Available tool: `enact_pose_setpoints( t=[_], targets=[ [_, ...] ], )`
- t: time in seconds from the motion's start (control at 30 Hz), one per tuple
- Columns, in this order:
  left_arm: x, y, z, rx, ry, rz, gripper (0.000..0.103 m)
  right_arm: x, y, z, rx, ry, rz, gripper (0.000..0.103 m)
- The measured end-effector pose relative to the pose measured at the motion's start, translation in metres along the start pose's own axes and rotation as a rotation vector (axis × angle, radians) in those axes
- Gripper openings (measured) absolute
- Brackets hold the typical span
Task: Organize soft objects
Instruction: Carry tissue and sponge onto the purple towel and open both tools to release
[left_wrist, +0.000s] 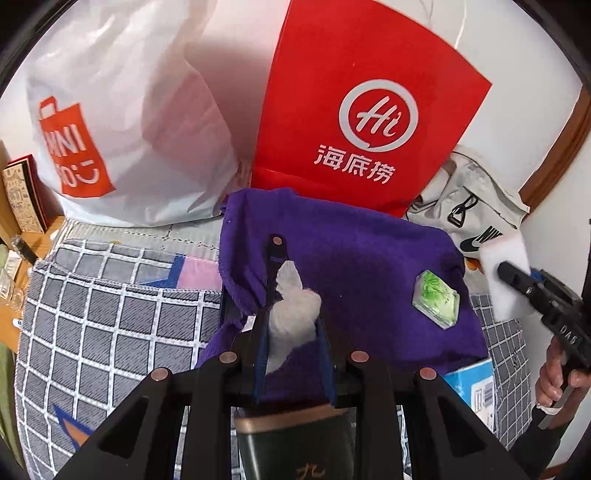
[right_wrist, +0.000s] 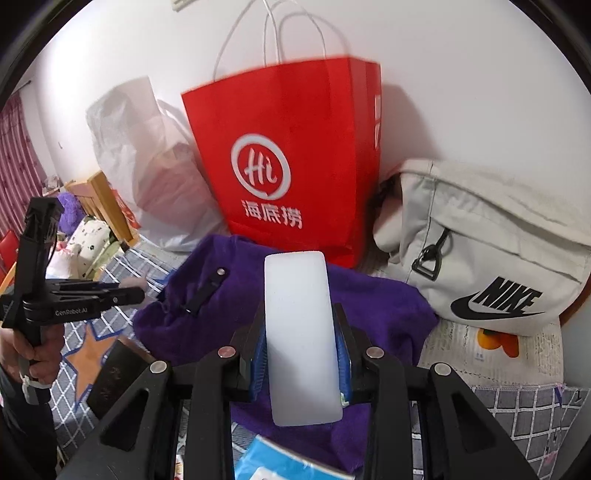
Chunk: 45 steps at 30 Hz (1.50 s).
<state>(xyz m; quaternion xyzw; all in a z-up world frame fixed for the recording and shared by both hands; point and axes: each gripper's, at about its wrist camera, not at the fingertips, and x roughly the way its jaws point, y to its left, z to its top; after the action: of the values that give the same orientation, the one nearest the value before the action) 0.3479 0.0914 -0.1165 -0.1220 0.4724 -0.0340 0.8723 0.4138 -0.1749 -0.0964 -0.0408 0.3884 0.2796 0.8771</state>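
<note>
A bed with a grey checked cover (left_wrist: 110, 314) fills the scene. The landmark is a tall red paper bag (left_wrist: 354, 110) standing upright against the white wall at the far side. To its left slumps a white plastic bag (left_wrist: 129, 122); to its right lies a pale canvas bag (right_wrist: 480, 251) with a dark logo. Just in front of the red bag, a purple towel (left_wrist: 369, 258) lies rumpled on the cover, its far edge touching the bag's base. A small green packet (left_wrist: 436, 299) rests on the towel, nearer the viewer than the red bag.

The right gripper (right_wrist: 301, 354) pinches a white sponge block (right_wrist: 299, 332) by its long sides, held above the towel and aimed toward the red bag. The left gripper (left_wrist: 291, 325) is closed on a crumpled white tissue wad (left_wrist: 291, 314), also over the towel.

The step in hand appears to be carrying both soft items toward the bags. Next, each likely needs lifting above an open rim before release; which bag is meant cannot be told.
</note>
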Motion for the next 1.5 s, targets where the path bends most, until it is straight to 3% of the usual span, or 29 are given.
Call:
enact_pose_setpoints(
  t=[0.33, 0.53, 0.9, 1.03, 1.13, 1.2, 1.27, 1.5],
  targets=[
    [0.036, 0.005, 0.003, -0.01, 0.06, -0.011, 0.024, 0.056, -0.012, -0.023, 0.018, 0.203, 0.06, 0.032],
    [0.049, 0.007, 0.001, -0.012, 0.084, -0.013, 0.024, 0.072, -0.009, -0.032, -0.019, 0.269, 0.052, 0.032],
    [0.067, 0.005, -0.005, 0.0, 0.141, -0.006, 0.024, 0.078, -0.003, -0.04, -0.057, 0.301, 0.057, 0.032],
    [0.071, 0.007, -0.005, -0.014, 0.163, -0.008, 0.031, 0.084, -0.001, -0.038, -0.047, 0.304, 0.059, 0.032],
    [0.073, 0.006, -0.005, -0.025, 0.164, -0.015, 0.05, 0.08, -0.003, -0.037, -0.048, 0.291, 0.054, 0.038],
    [0.07, 0.006, -0.004, -0.032, 0.153, -0.031, 0.058, 0.077, -0.003, -0.036, -0.045, 0.28, 0.051, 0.049],
    [0.068, 0.005, -0.004, -0.035, 0.152, -0.028, 0.058, 0.073, -0.005, -0.034, -0.039, 0.258, 0.043, 0.059],
    [0.047, 0.006, -0.004, -0.028, 0.134, -0.001, 0.059, 0.052, -0.007, -0.027, 0.001, 0.21, 0.016, 0.059]
  ],
)
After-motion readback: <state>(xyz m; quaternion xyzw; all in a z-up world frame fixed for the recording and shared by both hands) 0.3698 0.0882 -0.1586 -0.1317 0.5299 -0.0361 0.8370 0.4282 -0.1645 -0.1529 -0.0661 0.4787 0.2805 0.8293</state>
